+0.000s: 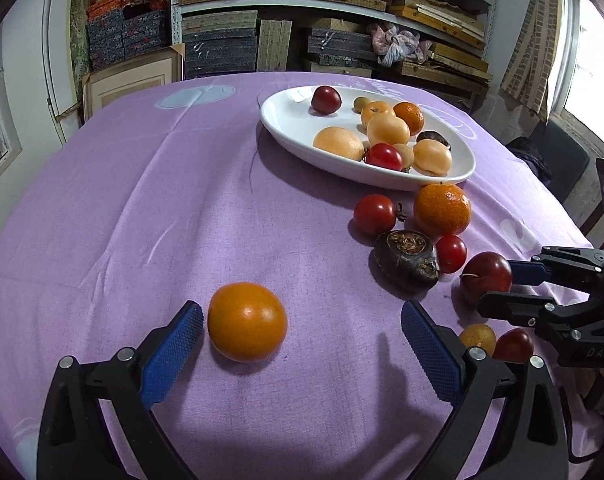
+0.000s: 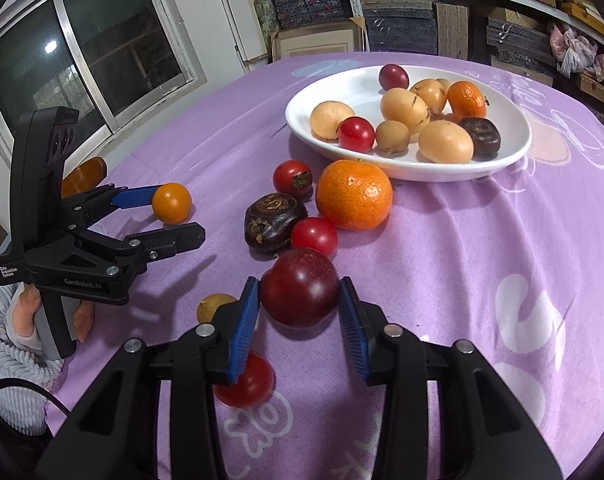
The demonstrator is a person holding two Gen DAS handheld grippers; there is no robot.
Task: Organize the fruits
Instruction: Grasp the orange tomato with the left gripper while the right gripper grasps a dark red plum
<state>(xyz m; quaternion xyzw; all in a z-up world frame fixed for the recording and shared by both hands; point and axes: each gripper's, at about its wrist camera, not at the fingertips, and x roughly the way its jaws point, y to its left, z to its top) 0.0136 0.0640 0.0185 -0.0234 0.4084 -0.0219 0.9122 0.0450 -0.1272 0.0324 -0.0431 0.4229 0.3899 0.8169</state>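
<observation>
Two right fingers (image 2: 244, 320) squeeze plum (image 2: 300, 286), purple cloth (image 2: 482, 248) bare rightward

The left gripper (image 2: 174, 214) body reads "GenRobot.AI", with "Data Acquisition System" in small print on its end nearest the hand. The right gripper (image 1: 498, 286) body bears embossed letters "DAS". The tablecloth's (image 2: 482, 240) white lettering is unreadable.

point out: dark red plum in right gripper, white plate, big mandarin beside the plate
dark red plum (image 2: 300, 288): right wrist view, front face.
white plate (image 2: 302, 114): right wrist view, bare left rim.
big mandarin (image 2: 354, 195): right wrist view, middle of peel.
</observation>
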